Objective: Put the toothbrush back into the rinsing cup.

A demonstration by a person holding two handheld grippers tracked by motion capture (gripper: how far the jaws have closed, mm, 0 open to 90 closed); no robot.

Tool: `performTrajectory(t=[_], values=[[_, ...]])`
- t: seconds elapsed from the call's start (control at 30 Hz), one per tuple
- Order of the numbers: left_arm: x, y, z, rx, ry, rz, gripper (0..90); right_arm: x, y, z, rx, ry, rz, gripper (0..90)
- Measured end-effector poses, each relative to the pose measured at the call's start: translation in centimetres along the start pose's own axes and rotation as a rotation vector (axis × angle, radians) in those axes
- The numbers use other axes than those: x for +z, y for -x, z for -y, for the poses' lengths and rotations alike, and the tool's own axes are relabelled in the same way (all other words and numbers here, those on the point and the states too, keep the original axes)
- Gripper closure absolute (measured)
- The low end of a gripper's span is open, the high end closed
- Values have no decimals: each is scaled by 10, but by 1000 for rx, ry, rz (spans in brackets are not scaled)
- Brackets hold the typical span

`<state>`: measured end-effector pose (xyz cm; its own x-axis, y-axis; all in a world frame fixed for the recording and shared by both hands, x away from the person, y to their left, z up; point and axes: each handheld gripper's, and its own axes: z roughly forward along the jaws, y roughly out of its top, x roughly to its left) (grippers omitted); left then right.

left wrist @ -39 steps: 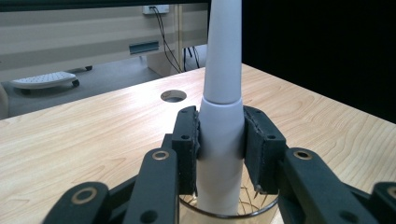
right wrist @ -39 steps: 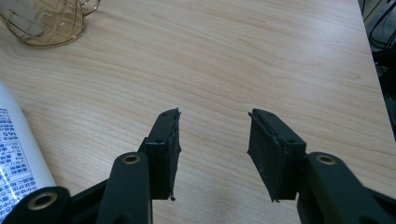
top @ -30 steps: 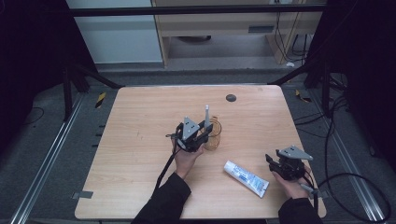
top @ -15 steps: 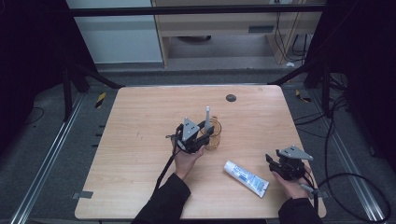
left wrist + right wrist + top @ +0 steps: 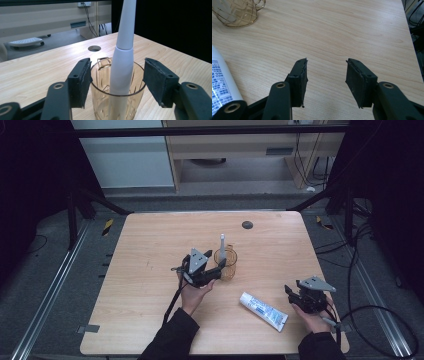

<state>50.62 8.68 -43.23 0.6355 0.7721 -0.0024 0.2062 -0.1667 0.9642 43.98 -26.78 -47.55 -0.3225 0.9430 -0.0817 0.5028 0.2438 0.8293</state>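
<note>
On the toothpaste tube (image 5: 222, 86), dense blue print, unreadable.

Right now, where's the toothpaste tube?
In the high view the toothpaste tube lies flat near the table's front edge, right of centre, just left of the open right gripper and nearer the person than the glass cup.

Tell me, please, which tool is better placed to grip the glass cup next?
Left, probably: the left tool is open with its jaws either side of the glass cup. The right tool is open over bare table.
</note>
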Motion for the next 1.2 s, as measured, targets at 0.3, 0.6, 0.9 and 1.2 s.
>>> performTrajectory(t=[0.3,0.6,0.9,1.2], values=[[-27,-13,-12,38,-88,-42,360,-3,-2,0,3,10,-6,495],[-62,-35,-5,68,-162,-73,331,-7,-4,-2,0,11,-13,472],[-104,-61,19,14,-220,-112,335,-11,-7,-3,-24,8,-38,499],[-151,-86,54,-56,-257,-195,342,-15,-10,-3,-35,1,-77,543]])
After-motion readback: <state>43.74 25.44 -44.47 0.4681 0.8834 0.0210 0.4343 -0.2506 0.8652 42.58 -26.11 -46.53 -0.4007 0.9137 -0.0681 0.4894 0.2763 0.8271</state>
